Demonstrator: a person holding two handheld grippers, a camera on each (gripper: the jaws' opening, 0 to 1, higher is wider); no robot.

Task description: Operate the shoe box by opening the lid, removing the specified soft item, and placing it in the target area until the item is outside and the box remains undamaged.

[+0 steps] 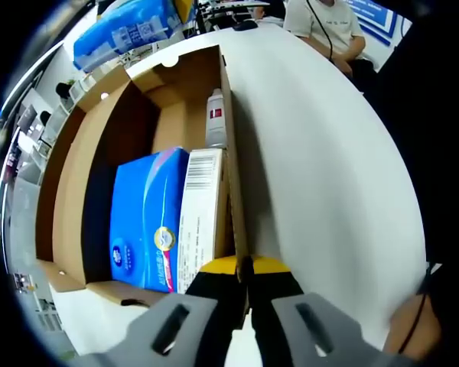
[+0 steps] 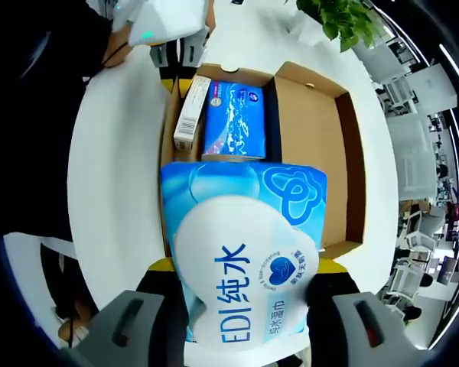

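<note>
Blue-and-white soft wipes pack (image 2: 241, 260) is clamped between the right gripper (image 2: 241, 336) jaws, held above the near end of the open shoe box (image 2: 344, 145). Its long axis runs along the jaws, pointing away from the camera toward the box; printed face toward the lens.

Right gripper view looks steeply down on the white tabletop (image 2: 115, 153). Inside the box: a blue tissue pack (image 2: 235, 118) and a narrow white carton (image 2: 191, 111) side by side at the left; the brown floor on the right is bare. The left gripper (image 2: 180, 50) sits at the far end of the box.

Left gripper (image 1: 243, 306) jaws are closed on the box's right cardboard wall (image 1: 233, 153), gripping its edge, aimed lengthwise along it. Left gripper view adds a small white bottle (image 1: 216, 118) standing behind the carton (image 1: 201, 214), beside the tissue pack (image 1: 145, 218), plus the wipes pack (image 1: 126, 30) aloft beyond the far end and a seated person (image 1: 325, 27) across the tabletop (image 1: 329, 168).
</note>
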